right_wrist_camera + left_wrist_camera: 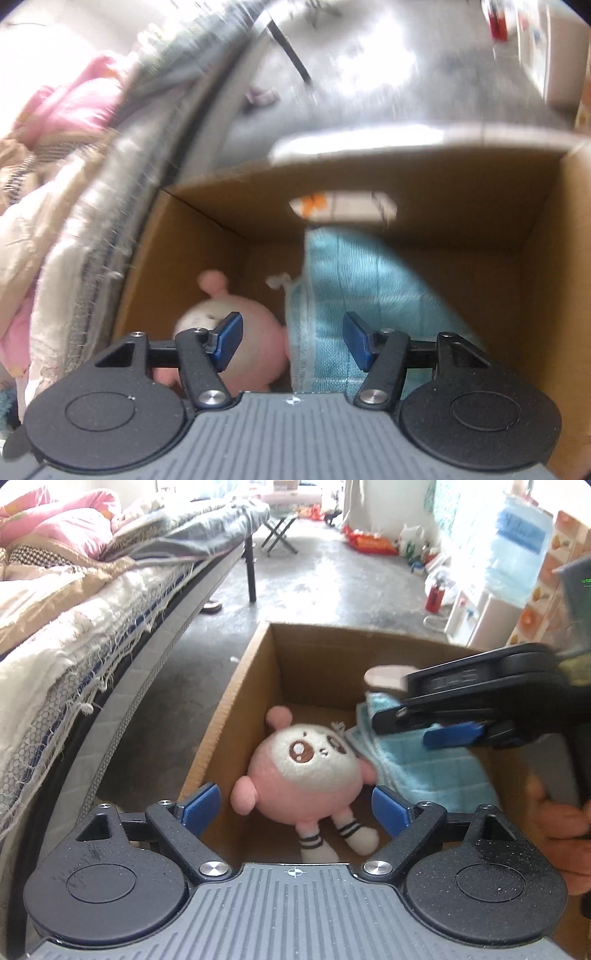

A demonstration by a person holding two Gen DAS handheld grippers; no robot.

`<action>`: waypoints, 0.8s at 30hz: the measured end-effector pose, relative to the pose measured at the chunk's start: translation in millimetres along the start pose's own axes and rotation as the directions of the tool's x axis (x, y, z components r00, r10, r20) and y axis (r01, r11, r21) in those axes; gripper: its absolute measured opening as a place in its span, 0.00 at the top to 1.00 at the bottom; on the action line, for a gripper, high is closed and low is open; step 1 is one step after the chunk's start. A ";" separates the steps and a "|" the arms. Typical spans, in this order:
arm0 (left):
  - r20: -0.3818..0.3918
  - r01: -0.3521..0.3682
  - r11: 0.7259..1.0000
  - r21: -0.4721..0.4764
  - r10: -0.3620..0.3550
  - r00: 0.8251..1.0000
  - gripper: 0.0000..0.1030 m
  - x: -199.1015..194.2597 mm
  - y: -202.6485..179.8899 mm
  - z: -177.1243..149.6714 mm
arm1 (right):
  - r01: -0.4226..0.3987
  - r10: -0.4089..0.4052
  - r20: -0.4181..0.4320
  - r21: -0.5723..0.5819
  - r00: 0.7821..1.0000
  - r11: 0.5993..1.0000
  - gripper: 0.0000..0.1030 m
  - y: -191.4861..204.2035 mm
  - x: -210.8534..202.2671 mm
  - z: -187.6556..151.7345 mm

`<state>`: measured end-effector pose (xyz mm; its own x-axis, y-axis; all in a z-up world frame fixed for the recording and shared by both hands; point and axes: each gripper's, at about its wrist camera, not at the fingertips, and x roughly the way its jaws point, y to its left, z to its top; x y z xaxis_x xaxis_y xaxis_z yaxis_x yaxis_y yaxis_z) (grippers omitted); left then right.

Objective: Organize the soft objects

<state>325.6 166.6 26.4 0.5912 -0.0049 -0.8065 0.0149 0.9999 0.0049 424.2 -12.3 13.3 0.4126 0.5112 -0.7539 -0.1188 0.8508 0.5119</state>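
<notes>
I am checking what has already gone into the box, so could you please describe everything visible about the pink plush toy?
The pink plush toy is round and fuzzy, with a cream face patch, brown embroidered eyes, small pink ears and arms, and white legs with dark stripes. It lies face up on the floor of the cardboard box, near its left wall. The folded blue cloth lies against its right side. Neither hand-held gripper touches it.

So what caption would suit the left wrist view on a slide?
Open left gripper above a brown cardboard box holding a round pink plush toy and folded light-blue cloth.

plush toy in cardboard box, folded cloth touching its right; bed left of box.
</notes>
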 end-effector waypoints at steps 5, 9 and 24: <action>0.090 0.060 0.998 -0.024 -0.058 0.994 0.11 -41.0 2.2 -6.0 | -0.092 0.114 0.181 -0.123 0.977 0.988 0.37 7.2 -103.4 -38.3; 0.167 0.084 0.996 -0.018 -0.080 0.983 0.08 -89.9 -0.8 -16.4 | -0.202 0.251 0.285 -0.192 0.925 0.960 0.26 -13.4 -196.6 -89.5; 0.235 0.257 0.950 0.176 -0.294 0.926 0.00 -237.5 -91.5 -135.6 | -0.102 0.128 0.589 -0.078 0.798 0.992 0.00 -171.2 -414.3 -310.2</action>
<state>74.5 78.2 137.4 0.7331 -0.3022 -0.6093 0.3078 0.9463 -0.0990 -6.6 -331.9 110.3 0.8459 0.4453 -0.2937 -0.2301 0.8014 0.5522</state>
